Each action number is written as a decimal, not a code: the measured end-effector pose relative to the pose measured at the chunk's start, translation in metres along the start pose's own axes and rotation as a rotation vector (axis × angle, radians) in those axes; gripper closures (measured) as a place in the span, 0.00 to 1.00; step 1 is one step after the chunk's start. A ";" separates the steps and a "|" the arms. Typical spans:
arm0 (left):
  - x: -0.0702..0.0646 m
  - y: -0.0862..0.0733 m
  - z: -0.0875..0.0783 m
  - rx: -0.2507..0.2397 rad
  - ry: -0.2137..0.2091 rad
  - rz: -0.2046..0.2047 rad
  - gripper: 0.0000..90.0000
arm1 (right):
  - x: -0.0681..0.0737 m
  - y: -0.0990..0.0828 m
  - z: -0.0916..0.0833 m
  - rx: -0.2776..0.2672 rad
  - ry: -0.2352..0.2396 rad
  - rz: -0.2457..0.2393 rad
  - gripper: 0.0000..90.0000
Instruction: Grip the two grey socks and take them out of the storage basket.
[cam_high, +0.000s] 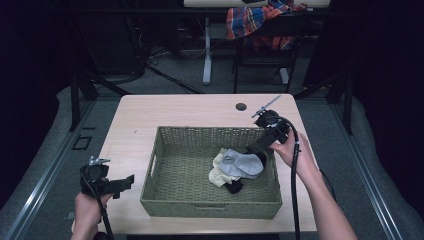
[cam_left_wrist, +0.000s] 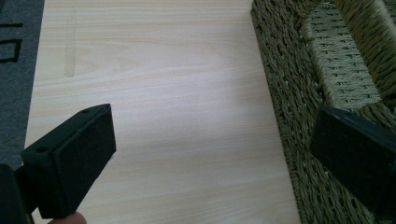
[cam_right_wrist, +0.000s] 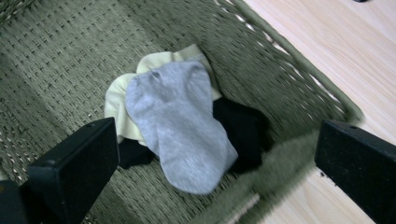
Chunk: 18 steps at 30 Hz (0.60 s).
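A green woven basket (cam_high: 165, 200) sits in the middle of the wooden table (cam_high: 190, 107). Inside, at its right end, a grey sock (cam_high: 244, 164) lies on a pale yellow sock (cam_high: 217, 170) and a black sock (cam_high: 233, 187). In the right gripper view the grey sock (cam_right_wrist: 180, 126) covers the yellow sock (cam_right_wrist: 116, 95) and the black sock (cam_right_wrist: 238, 128). My right gripper (cam_high: 256, 149) hangs open just over the basket's right rim (cam_right_wrist: 299, 70), above the socks, with nothing between its jaws. My left gripper (cam_high: 127, 183) is open over bare table left of the basket (cam_left_wrist: 299, 93).
A round cable hole (cam_high: 241, 106) is in the table's far edge. Behind the table stand a chair draped with plaid cloth (cam_high: 260, 22) and a white desk leg (cam_high: 206, 47). Grey floor (cam_high: 45, 170) surrounds the table.
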<state>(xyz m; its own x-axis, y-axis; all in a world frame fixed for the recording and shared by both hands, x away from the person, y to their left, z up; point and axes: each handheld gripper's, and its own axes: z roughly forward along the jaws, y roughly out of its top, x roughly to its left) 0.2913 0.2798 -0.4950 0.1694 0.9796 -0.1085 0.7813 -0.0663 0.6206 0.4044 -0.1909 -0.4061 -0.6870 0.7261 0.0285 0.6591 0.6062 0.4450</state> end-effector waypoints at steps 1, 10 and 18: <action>0.000 0.000 0.000 0.000 0.000 -0.001 0.01 | 0.002 0.004 0.003 0.014 0.001 -0.020 0.01; 0.001 0.000 0.000 -0.002 0.000 0.000 0.01 | 0.014 0.018 0.029 0.048 0.003 -0.073 0.16; -0.001 0.000 0.000 -0.004 -0.002 0.008 0.01 | 0.021 0.019 0.058 0.126 0.004 -0.105 0.29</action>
<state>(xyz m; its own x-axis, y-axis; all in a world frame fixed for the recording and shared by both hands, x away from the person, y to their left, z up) 0.2910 0.2787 -0.4944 0.1765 0.9787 -0.1049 0.7777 -0.0734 0.6243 0.4201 -0.1457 -0.4490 -0.7553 0.6553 -0.0091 0.6164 0.7150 0.3299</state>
